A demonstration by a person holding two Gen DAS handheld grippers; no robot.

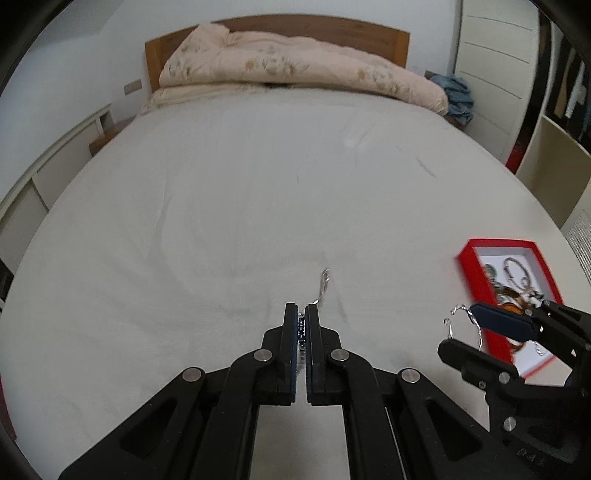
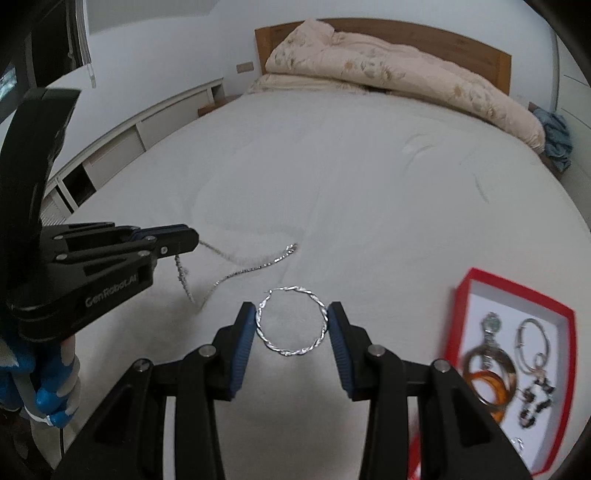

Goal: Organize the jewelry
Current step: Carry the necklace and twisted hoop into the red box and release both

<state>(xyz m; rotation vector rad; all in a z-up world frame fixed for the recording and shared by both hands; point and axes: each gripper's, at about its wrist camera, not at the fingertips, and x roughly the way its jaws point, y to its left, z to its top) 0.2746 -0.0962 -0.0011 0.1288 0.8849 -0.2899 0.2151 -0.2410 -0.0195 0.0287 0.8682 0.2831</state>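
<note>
White sheets covered the whole bed (image 1: 221,192), with a peach floral duvet (image 1: 295,70) bunched against the wooden headboard (image 2: 406,35). Down in front, the left hand-held gripper (image 1: 304,314) had its jaws pressed together on a silver chain (image 2: 255,260), and what a thin thing it was, one end pinched between the pads, the rest trailing away over the sheet. Over on the other side, the right hand-held gripper (image 2: 291,317) stood partly open, its blue pads (image 2: 245,332) clamped on either side of a twisted silver hoop earring (image 2: 291,321), the hoop held flat across the gap. Just to its right sat the red jewelry box (image 2: 469,295), open, white inside, already holding an amber ring, a thin hoop and some dark beaded pieces. A blue-gloved hand (image 2: 48,391) gripped the left tool from below.
</note>
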